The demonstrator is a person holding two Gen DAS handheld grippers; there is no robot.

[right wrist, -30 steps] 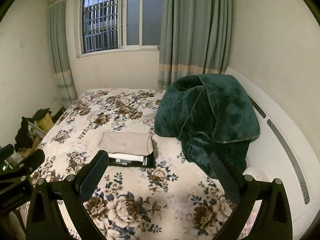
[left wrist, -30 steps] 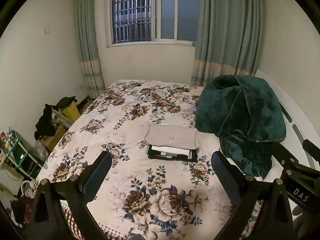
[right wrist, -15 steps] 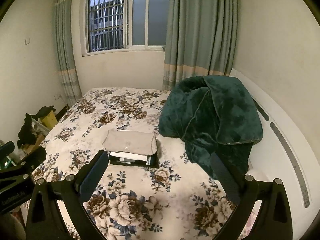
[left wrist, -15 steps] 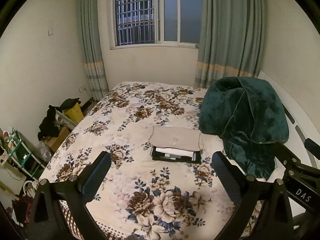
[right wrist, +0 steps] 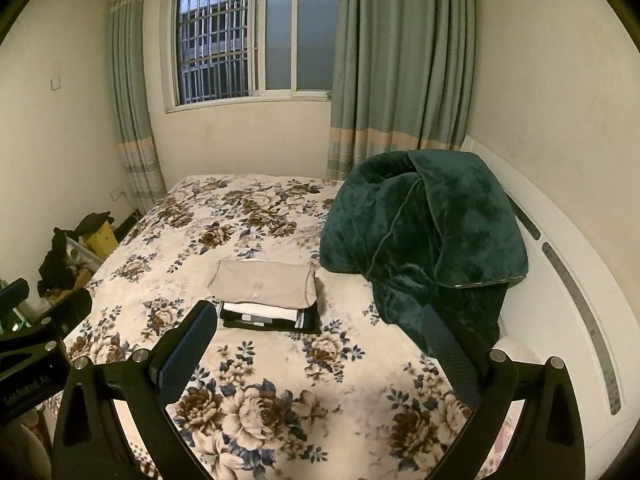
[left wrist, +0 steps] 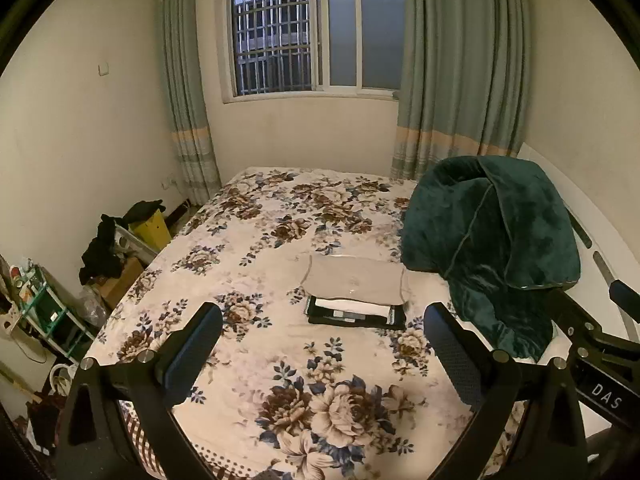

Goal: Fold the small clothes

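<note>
I hold both the left gripper (left wrist: pixel 322 350) and right gripper (right wrist: pixel 320 346) released, empty, above the bed (left wrist: pixel 248 344). Folded stack (left wrist: pixel 356 294) lies mid-frame; I'd approach low and square its edges gently.

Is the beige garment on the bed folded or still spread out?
Folded. The beige garment is a compact rectangle lying on top of a neat stack of dark and white clothes on the floral bed.

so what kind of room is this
A bedroom in a home, most likely. A bed with a floral sheet fills it, folded clothes are stacked on it beside a green blanket, and curtains frame a barred window.
</note>
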